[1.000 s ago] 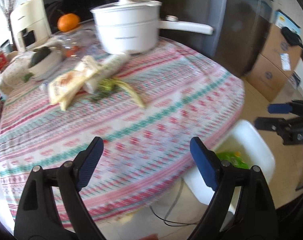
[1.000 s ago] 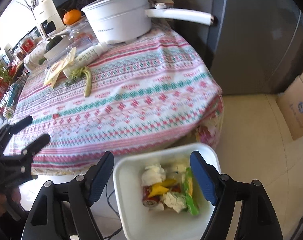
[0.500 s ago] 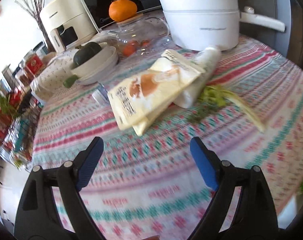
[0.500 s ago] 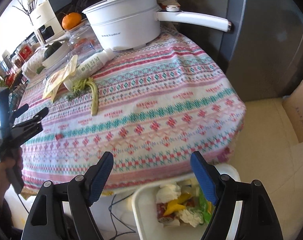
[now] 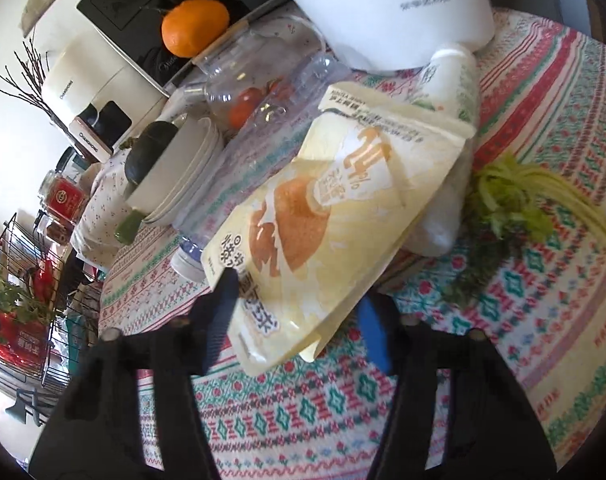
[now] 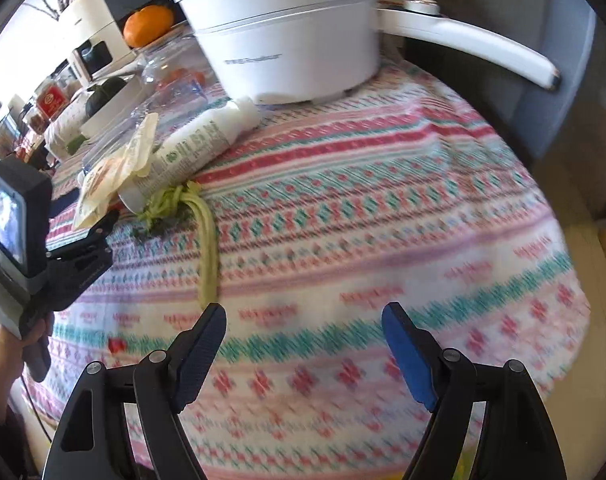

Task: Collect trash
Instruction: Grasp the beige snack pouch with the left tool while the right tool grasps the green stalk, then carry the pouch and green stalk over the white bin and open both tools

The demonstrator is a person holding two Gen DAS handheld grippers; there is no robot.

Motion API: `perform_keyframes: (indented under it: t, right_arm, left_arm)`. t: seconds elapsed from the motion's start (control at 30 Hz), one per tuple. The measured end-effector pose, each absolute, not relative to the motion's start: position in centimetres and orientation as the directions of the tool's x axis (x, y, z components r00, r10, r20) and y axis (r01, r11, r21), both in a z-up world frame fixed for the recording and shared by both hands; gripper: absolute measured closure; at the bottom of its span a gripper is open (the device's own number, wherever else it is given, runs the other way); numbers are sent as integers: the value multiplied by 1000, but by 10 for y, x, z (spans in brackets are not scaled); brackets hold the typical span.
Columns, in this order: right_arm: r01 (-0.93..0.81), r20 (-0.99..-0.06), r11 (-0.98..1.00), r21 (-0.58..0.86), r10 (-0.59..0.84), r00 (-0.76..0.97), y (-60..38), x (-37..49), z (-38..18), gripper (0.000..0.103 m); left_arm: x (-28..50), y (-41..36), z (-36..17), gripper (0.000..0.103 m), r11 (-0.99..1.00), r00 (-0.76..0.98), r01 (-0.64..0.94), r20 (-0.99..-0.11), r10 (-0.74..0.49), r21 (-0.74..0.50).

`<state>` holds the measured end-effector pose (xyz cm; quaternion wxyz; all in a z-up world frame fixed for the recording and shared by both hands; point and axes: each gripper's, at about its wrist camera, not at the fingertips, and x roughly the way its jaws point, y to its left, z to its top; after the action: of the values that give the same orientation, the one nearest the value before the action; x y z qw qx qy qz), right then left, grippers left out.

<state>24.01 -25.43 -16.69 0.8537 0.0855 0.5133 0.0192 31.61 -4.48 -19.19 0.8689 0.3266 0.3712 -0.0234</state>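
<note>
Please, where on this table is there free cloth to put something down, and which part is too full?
Free cloth lies between the celery stalk, the white pot and the table's near edge, ahead of the right gripper. The far left is crowded: snack bag, white bottle, clear plastic bottle and stacked bowls touch or overlap.

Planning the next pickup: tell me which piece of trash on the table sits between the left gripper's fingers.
The yellow snack pouch: its lower end lies between the left gripper's open fingers. The white bottle and celery stalk lie beyond.
</note>
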Motion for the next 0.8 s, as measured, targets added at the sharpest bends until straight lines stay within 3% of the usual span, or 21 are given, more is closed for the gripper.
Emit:
perform_keyframes:
  t: [0.13, 0.23, 0.37, 0.57, 0.63, 0.67, 0.8]
  right_arm:
    - [7, -857, 986, 164, 139, 496, -235, 258, -170, 22]
    - [-36, -843, 988, 150, 147, 517, -219, 270, -172, 22]
    - [-81, -836, 988, 133, 156, 526, -199, 285, -177, 26]
    - [-123, -868, 991, 47, 101, 486, -171, 301, -197, 60]
    - [-136, -868, 991, 9, 75, 491, -163, 303, -198, 85]
    - [-142, -872, 990, 8, 76, 483, -160, 304, -198, 90]
    - [-136, -877, 991, 10, 73, 474, -156, 302, -192, 93]
  left_arm:
    - [319, -46, -194, 79, 777, 719, 294, -664, 204, 557]
    - [319, -43, -188, 90, 795, 722, 288, -666, 185, 533]
    - [320, -34, -177, 97, 833, 724, 276, -674, 148, 480]
    - [309, -25, -162, 99, 867, 723, 269, -683, 106, 419]
    - [305, -22, -157, 100, 878, 720, 264, -687, 96, 399]
    - [303, -21, -154, 100, 885, 717, 261, -692, 90, 385]
    - [291, -16, -145, 100, 909, 707, 248, -704, 67, 336]
